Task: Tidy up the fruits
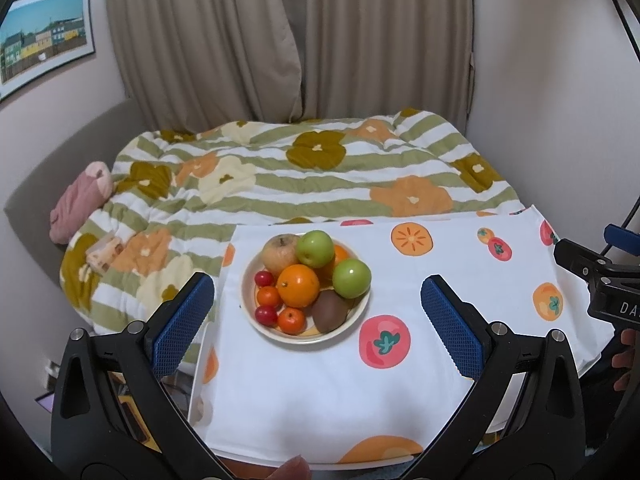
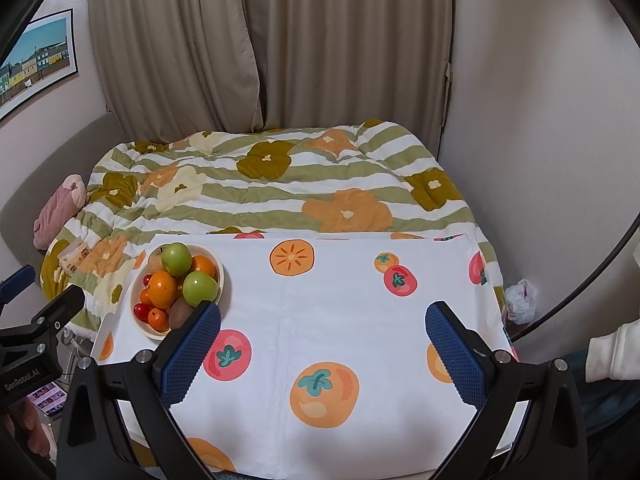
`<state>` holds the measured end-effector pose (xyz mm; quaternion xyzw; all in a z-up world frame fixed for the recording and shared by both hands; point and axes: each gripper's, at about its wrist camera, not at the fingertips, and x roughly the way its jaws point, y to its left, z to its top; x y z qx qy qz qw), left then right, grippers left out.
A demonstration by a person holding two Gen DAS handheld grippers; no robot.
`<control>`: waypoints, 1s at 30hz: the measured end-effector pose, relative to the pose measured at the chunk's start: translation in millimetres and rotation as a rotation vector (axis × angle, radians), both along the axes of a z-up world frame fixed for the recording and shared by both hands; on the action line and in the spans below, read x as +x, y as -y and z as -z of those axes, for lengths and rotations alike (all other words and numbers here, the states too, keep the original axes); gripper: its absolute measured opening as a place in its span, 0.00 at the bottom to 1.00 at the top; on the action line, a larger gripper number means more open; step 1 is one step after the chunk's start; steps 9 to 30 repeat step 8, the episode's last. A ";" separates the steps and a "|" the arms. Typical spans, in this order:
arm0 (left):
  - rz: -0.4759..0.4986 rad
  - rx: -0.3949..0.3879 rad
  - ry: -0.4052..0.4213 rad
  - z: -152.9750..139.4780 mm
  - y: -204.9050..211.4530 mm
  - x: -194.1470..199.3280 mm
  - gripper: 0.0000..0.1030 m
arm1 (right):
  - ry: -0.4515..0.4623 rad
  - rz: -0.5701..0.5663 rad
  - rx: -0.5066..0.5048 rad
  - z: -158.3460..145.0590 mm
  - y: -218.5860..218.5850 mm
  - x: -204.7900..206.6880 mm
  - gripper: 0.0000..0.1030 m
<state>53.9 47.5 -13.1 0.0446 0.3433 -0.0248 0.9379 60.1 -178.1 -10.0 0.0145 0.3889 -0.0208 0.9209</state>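
A cream bowl (image 1: 256,322) stands on the far left part of a table covered by a white fruit-print cloth (image 1: 440,280). It is heaped with two green apples (image 1: 351,278), a large orange (image 1: 298,285), a brown pear (image 1: 280,254), a kiwi (image 1: 329,312), small oranges and red cherry tomatoes (image 1: 265,314). My left gripper (image 1: 316,320) hangs open just short of the bowl, with nothing between its blue pads. In the right wrist view the bowl (image 2: 148,332) sits left of my right gripper (image 2: 323,350), which is open and empty over the bare cloth (image 2: 340,312).
A bed with a green-striped flowered quilt (image 1: 304,176) lies right behind the table, with a pink plush (image 1: 82,200) at its left edge. Beige curtains (image 1: 280,40) hang at the back. A crumpled plastic bag (image 2: 520,300) lies right of the table. A white sleeve (image 2: 612,354) shows at the right.
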 end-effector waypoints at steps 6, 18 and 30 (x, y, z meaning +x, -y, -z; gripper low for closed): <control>-0.012 -0.010 -0.008 -1.1 -0.4 0.4 1.00 | -0.003 0.000 0.001 0.5 0.4 -0.3 0.99; -0.012 -0.010 -0.006 -1.2 -0.3 1.8 1.00 | -0.004 0.000 0.001 0.5 0.8 -0.4 0.99; -0.012 -0.010 -0.006 -1.2 -0.3 1.8 1.00 | -0.004 0.000 0.001 0.5 0.8 -0.4 0.99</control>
